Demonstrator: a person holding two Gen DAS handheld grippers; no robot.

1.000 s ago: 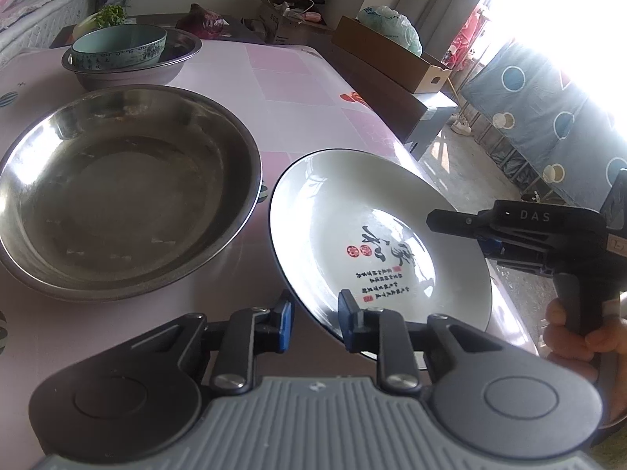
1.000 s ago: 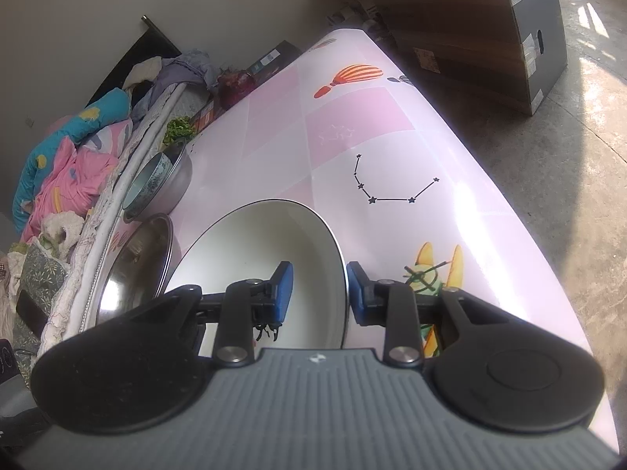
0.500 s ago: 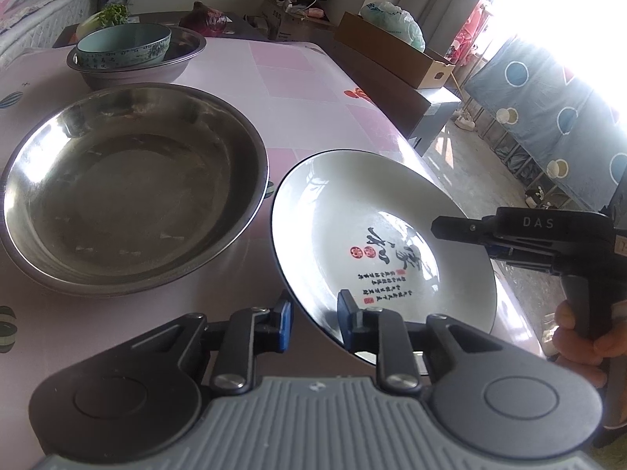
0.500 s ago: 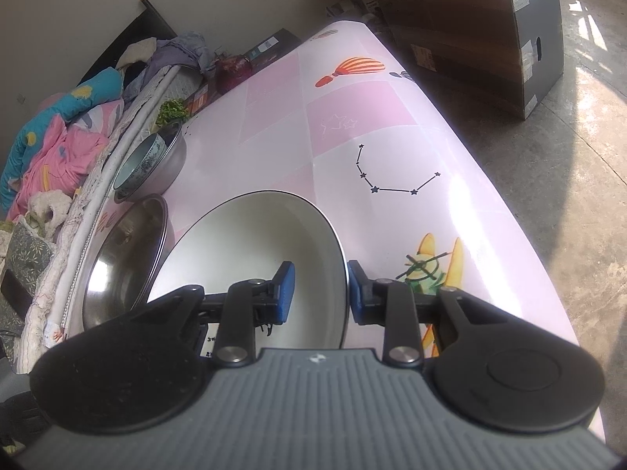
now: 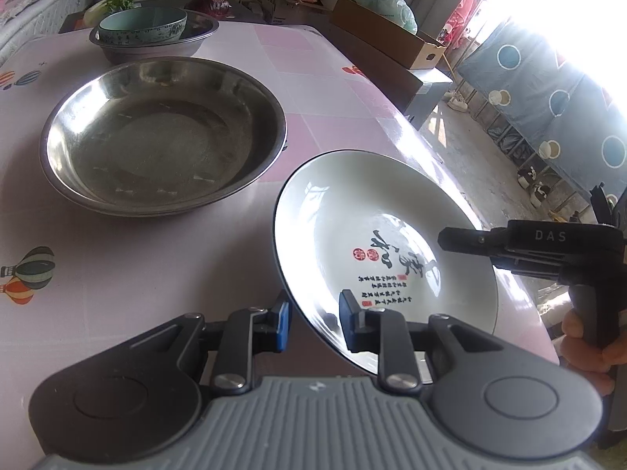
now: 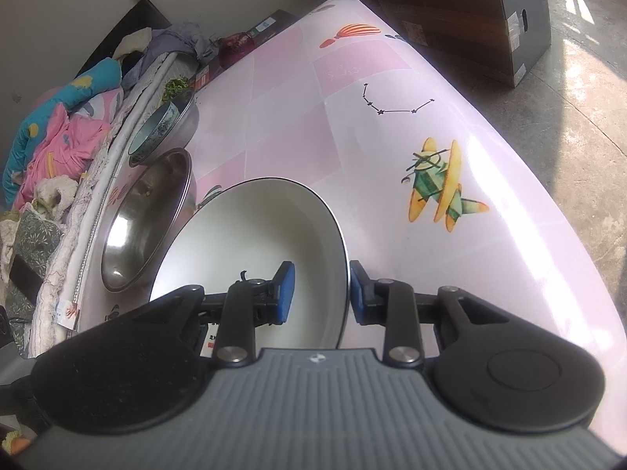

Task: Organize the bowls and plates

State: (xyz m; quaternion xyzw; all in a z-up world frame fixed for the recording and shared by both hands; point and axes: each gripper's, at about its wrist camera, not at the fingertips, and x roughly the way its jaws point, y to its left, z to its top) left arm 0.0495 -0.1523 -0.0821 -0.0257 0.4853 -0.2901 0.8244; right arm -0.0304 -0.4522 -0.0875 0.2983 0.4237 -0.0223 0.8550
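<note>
Above the table (image 5: 333, 90), both grippers' fingers still clamp the plate (image 5: 392, 211), now nearer the basin (image 5: 156, 133).

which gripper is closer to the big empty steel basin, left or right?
Left. The left gripper clamps the white plate on the rim facing the steel basin. The right gripper clamps the plate's opposite rim, so the plate lies between it and the basin.

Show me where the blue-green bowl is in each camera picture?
Left wrist view: the blue-green bowl is at the top left, sitting inside a small metal basin.
Right wrist view: the bowl is at the left, above the middle, tilted in the picture, in the same basin.
Shared landmark: the big steel pan, just in front of it.
</note>
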